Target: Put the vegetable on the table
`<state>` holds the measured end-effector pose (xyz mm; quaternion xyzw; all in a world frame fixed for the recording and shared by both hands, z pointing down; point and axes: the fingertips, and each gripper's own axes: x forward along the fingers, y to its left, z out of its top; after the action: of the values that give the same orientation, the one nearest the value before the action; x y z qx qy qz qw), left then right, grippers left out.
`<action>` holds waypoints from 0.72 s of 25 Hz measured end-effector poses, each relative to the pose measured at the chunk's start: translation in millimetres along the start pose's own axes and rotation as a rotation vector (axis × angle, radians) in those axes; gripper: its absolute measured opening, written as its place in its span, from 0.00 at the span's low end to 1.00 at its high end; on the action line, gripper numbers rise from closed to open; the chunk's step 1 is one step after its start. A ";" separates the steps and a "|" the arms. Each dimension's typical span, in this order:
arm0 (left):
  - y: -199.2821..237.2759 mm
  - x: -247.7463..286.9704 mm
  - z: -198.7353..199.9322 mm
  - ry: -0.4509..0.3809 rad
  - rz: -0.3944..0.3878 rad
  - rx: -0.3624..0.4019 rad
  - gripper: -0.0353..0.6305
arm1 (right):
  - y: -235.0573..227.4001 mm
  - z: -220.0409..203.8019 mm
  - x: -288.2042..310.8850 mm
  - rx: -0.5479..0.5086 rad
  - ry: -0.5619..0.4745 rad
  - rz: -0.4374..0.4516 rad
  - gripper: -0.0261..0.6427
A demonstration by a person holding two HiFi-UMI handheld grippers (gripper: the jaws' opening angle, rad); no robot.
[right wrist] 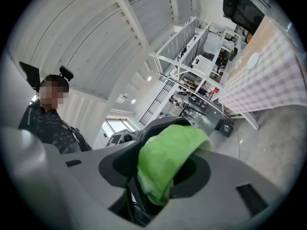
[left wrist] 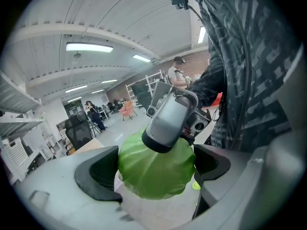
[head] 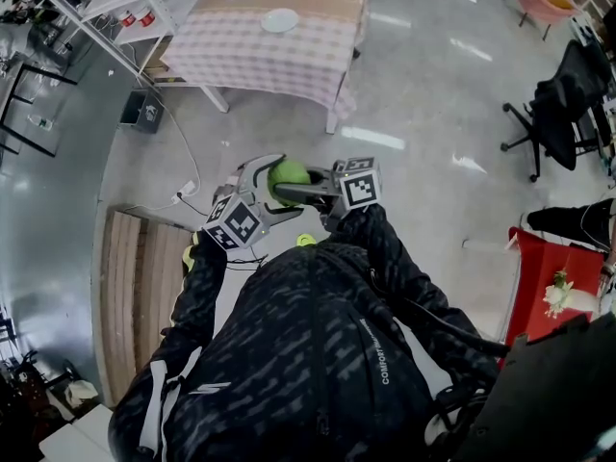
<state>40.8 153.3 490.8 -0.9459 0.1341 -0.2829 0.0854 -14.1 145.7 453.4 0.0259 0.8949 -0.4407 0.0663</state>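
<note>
head view: i hold the green vegetable (head: 288, 174) up over the floor, between my left gripper (head: 269, 189) and right gripper (head: 306, 192). the table (head: 250, 51) is well apart, ahead.

left gripper view: both jaws press its sides.

right gripper view: these jaws squeeze it too.

i think this is the carrying step. next i must reach the table and set it down gently.

place: open office-lab hall | cues: office chairs (head: 563, 104), metal shelving (right wrist: 184, 51), strip lights (left wrist: 88, 47), polished floor (head: 423, 191)
</note>
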 end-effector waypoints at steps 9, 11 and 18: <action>0.3 -3.7 1.7 -0.006 0.005 -0.003 0.76 | 3.1 0.9 2.7 -0.003 0.006 -0.001 0.28; -0.4 -1.1 0.3 -0.004 0.007 -0.004 0.76 | 1.0 -0.5 0.9 -0.002 0.009 -0.002 0.28; 2.3 -5.9 -0.4 0.002 0.029 -0.015 0.76 | 2.6 0.2 5.9 -0.002 0.027 0.012 0.28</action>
<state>35.3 152.9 487.5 -0.9442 0.1499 -0.2815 0.0825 -19.6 147.0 450.4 0.0372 0.8960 -0.4388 0.0570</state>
